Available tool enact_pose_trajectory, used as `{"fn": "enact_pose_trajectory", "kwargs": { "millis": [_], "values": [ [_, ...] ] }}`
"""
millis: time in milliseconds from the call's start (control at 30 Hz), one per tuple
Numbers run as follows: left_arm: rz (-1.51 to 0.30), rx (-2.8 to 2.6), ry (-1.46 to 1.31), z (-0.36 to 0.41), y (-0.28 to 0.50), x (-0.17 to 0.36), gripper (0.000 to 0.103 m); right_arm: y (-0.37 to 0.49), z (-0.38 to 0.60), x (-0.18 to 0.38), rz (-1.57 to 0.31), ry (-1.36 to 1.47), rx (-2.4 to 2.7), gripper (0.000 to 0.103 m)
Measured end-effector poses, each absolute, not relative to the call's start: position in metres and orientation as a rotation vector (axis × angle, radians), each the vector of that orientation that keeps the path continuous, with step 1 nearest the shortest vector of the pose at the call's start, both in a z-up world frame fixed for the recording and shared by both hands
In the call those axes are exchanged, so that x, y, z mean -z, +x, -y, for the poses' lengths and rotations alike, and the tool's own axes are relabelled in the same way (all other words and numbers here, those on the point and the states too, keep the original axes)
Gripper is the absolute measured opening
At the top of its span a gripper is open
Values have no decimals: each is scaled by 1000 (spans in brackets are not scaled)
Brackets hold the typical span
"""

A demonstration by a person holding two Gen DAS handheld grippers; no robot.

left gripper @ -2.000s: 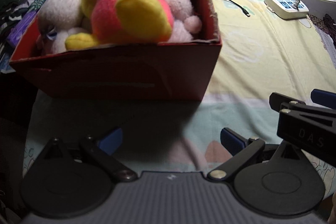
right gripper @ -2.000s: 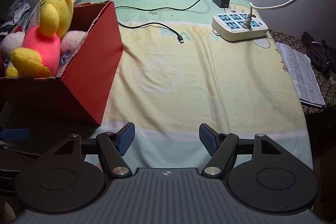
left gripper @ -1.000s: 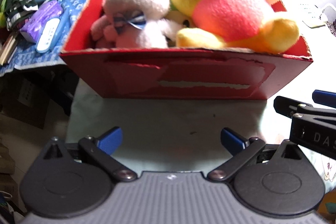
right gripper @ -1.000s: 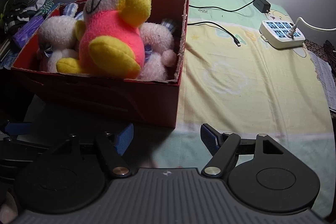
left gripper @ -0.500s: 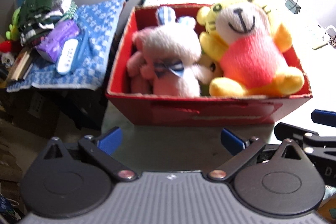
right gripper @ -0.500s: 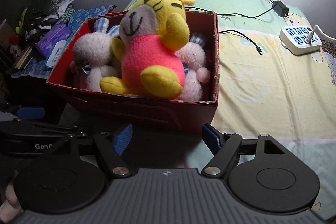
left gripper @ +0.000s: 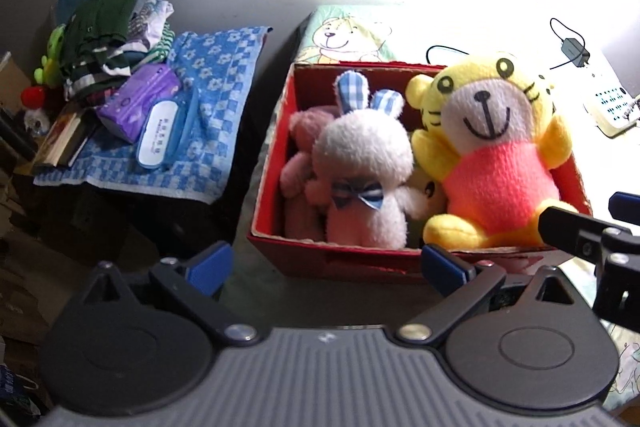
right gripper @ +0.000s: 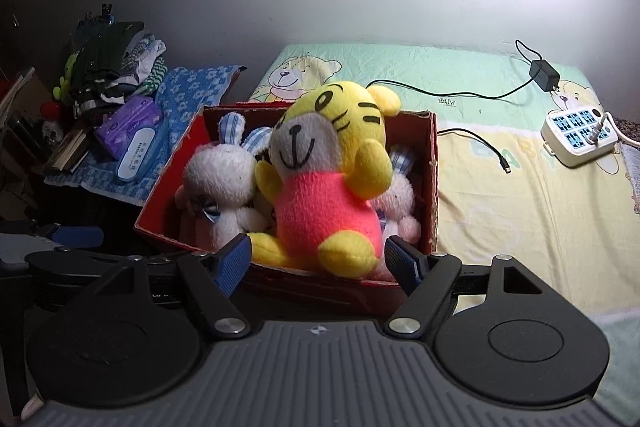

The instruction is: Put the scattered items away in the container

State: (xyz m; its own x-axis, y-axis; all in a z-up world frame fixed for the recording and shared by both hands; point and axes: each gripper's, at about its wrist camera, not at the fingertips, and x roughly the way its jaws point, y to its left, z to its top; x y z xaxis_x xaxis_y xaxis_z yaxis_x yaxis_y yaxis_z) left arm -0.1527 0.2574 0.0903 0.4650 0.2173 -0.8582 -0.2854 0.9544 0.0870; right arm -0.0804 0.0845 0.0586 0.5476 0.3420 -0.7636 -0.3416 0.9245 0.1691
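A red cardboard box (left gripper: pixel 360 259) (right gripper: pixel 434 163) stands on the bed, packed with plush toys. A yellow tiger in a pink shirt (left gripper: pixel 492 155) (right gripper: pixel 324 183) sits on top. Beside it lie a white rabbit with blue checked ears (left gripper: pixel 364 171) (right gripper: pixel 224 175) and a pink plush (left gripper: pixel 300 163). My left gripper (left gripper: pixel 326 263) hangs open above the box's near wall, nothing between its fingers. My right gripper (right gripper: pixel 320 259) is open too, empty, over the near rim. Each gripper shows at the edge of the other's view.
A pastel bear-print sheet (right gripper: pixel 500 195) covers the bed. A power strip (right gripper: pixel 576 135), a charger (right gripper: pixel 542 75) and a loose cable (right gripper: pixel 480 143) lie at the far right. Left of the bed, a blue checked cloth (left gripper: pixel 208 131) carries clothes, a purple pack and a white case.
Both grippers have risen and pulled back from the box, so it looks smaller and its inside shows from above. Both stayed open and empty. The toys have not moved.
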Motion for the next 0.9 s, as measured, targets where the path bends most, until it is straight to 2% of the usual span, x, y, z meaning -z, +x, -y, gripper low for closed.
{"fn": "enact_pose_trajectory", "kwargs": {
  "millis": [567,900],
  "values": [
    [-1065,-280,-89,-266,-133,-74,101,-59,-93,-55,-900,33,-281,83],
    [-1068,-301,-82,-268,-120,-66,101,-50,-93,-49,-924,35,-268,83]
  ]
}}
